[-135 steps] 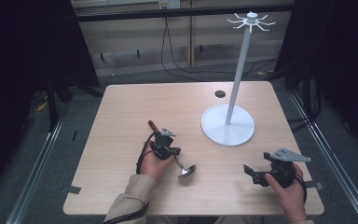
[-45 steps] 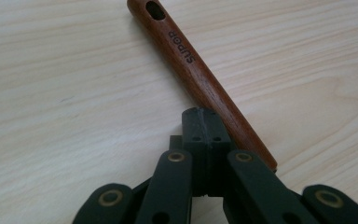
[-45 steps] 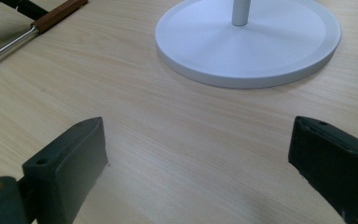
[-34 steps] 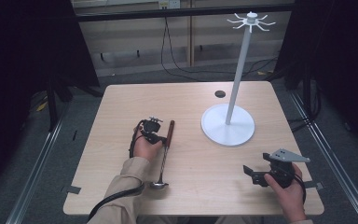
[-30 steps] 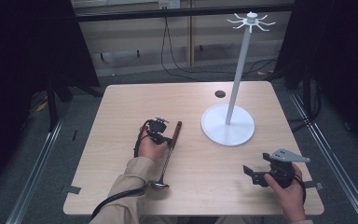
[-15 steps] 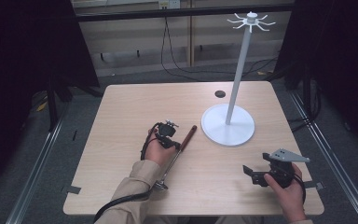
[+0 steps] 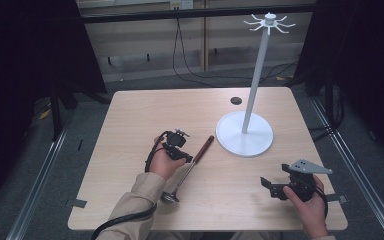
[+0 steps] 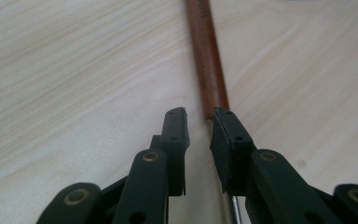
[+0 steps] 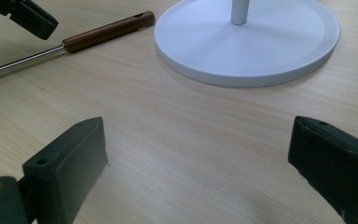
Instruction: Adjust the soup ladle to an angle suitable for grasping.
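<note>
**Left gripper parted just beside the ladle handle**

Left gripper (image 8: pixel 199 116) stands with its jaws a narrow gap apart; they have just been opening, and nothing is clamped between them. In the left gripper view the ladle (image 8: pixel 208 56) lies on the wood with its brown wooden handle running away from the jaws, its near end just at the tip of the right-hand pad, while the steel shaft shows low between the jaws. Whether that pad touches the handle I cannot tell. From the high view the ladle (image 7: pixel 192 164) lies slantwise on the table (image 7: pixel 130 115), bowl toward the person, handle end pointing at the white stand (image 7: pixel 244 134), near its round base but apart from it.

Right gripper (image 9: pixel 198 172) rests at the near right corner of the table, its jaws spread wide with bare wood between them. In the high view the right gripper (image 7: pixel 275 187) sits in the person's hand, a grey three-cornered plate on top.

No brand, label or readable writing appears on any of these things.

Pale wood grain covers the tabletop, with a small dark round mark (image 7: pixel 236 100) near the far edge. The stand's thin pole rises to a crown of short hooks. Grey floor, metal rails, dark curtains and trailing cables surround the table.
</note>
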`<state>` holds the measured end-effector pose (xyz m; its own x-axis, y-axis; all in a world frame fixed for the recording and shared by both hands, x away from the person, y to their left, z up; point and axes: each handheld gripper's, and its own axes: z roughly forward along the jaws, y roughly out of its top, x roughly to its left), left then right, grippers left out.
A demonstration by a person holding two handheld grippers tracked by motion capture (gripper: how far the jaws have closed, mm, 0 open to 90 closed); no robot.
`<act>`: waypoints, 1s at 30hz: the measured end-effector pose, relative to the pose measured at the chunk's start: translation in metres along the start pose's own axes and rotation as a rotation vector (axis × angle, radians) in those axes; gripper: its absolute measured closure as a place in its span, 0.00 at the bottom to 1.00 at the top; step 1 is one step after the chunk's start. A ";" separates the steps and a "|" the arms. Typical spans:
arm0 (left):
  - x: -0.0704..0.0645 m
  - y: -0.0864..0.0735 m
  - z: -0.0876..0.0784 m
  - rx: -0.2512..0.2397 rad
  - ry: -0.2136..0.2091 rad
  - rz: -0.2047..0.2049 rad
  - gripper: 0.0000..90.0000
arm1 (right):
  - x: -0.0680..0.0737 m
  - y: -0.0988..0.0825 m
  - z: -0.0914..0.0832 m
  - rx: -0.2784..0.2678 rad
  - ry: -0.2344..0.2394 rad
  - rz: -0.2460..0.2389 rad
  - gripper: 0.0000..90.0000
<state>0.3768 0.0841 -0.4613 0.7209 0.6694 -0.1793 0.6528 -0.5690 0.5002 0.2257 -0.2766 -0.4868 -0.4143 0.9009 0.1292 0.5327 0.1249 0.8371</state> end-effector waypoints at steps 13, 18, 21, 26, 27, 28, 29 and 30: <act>-0.012 -0.012 0.007 0.125 -0.024 0.027 0.76 | 0.001 0.001 0.000 -0.003 0.004 -0.007 0.04; -0.015 -0.012 0.010 0.146 -0.025 0.061 0.79 | 0.000 0.000 0.000 0.000 0.002 -0.004 0.04; -0.023 -0.008 0.012 0.191 0.041 0.125 0.87 | 0.001 0.001 0.001 0.002 -0.001 -0.007 0.04; -0.027 -0.006 0.013 0.211 0.055 0.061 0.92 | 0.001 0.001 0.000 0.005 0.002 -0.007 0.04; -0.024 -0.006 0.012 0.214 0.050 0.056 0.93 | 0.000 0.000 0.000 0.002 0.001 -0.008 0.04; -0.024 -0.007 0.012 0.205 0.038 0.067 0.95 | 0.000 0.000 0.000 0.002 0.002 -0.007 0.04; -0.023 -0.008 0.012 0.204 0.033 0.070 0.95 | -0.001 0.000 0.000 0.002 0.001 -0.006 0.04; -0.023 -0.008 0.012 0.194 0.033 0.060 0.95 | -0.001 0.000 0.000 0.002 -0.003 -0.006 0.04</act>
<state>0.3572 0.0674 -0.4712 0.7539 0.6451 -0.1242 0.6437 -0.6875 0.3362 0.2262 -0.2778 -0.4869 -0.4152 0.9014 0.1226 0.5314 0.1309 0.8370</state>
